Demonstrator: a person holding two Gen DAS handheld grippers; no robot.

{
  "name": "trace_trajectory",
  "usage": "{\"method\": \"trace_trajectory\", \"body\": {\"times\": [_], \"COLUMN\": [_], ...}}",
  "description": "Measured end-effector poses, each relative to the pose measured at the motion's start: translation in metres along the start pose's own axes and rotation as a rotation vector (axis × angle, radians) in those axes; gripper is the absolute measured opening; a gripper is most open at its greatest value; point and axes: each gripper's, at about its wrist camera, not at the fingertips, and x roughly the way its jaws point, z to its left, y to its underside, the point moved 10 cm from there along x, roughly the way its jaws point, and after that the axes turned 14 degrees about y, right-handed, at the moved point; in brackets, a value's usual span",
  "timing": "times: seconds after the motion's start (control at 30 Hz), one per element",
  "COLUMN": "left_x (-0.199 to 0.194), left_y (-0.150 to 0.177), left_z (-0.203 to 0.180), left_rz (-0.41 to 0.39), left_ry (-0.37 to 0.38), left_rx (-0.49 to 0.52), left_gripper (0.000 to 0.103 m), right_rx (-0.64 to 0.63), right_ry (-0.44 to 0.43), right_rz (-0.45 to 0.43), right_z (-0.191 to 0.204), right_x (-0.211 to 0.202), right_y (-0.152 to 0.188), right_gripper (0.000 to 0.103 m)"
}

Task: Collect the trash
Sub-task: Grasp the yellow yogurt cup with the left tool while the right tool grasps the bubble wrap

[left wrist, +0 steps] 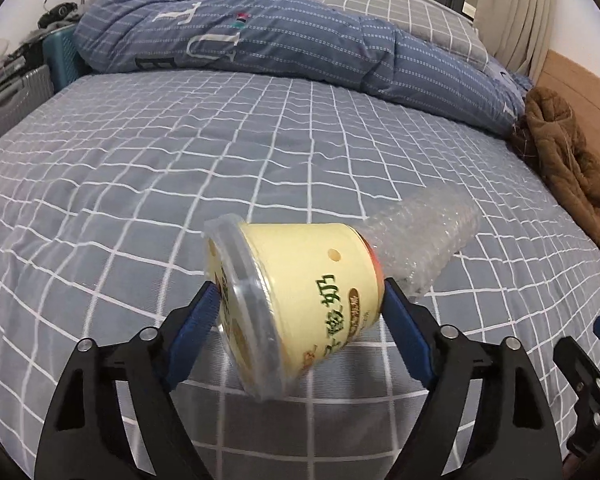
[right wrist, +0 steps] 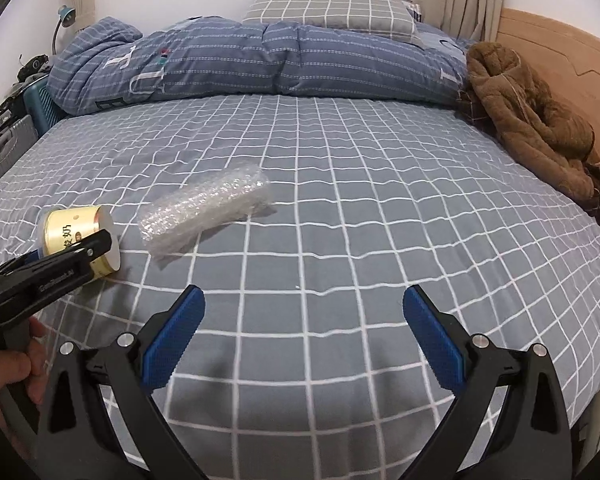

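**Cup lies crosswise between my left jaws; bubble wrap waits for the right**

Checked grey bedding fills both views, and on the bed (right wrist: 340, 240) lie the two bits of trash I am after. Nearest is the yellow yogurt cup (left wrist: 296, 296), tipped on its side with its clear-lidded mouth toward the left of the left wrist view and its base toward the right. So its long axis runs straight across from one blue pad to the other: one pad meets the lid, the other the base. My left gripper (left wrist: 300, 300) has its jaws set around the cup end to end, and both pads look to be touching it; I judge this a grip just taking hold, though I cannot tell how firmly it presses. Gripping along the axis rather than across the round wall should stop the cup rolling out, but the lid could buckle.

Just beyond the cup lies the roll of bubble wrap (right wrist: 208, 208), its long axis slanting away to the upper right in the right wrist view. My right gripper (right wrist: 304, 312) hangs over bare sheet with its jaws wide and nothing between them. From there the roll lies ahead and to the left, so the right hand is the free one for it.
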Motion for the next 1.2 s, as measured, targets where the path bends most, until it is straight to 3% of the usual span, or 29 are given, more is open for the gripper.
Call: {"method": "trace_trajectory", "body": {"times": [0.4, 0.83, 1.2], "left_x": [-0.042, -0.048, -0.042], "left_y": [-0.02, -0.022, -0.021], "left_z": [0.05, 0.086, 0.084], "left_rz": [-0.027, -0.028, -0.023], "left_ry": [-0.003, -0.019, -0.024], "left_rx": [0.005, 0.011, 0.018], "left_gripper": [0.074, 0.074, 0.073], "right_rx": [-0.034, 0.065, 0.048], "right_ry": [-0.071, -0.098, -0.131], "right_rz": [0.017, 0.111, 0.154], "right_z": [0.081, 0.122, 0.134], "right_x": [0.017, 0.064, 0.083], "right_y": [-0.038, -0.05, -0.041], "right_gripper": [0.095, 0.094, 0.047]}}
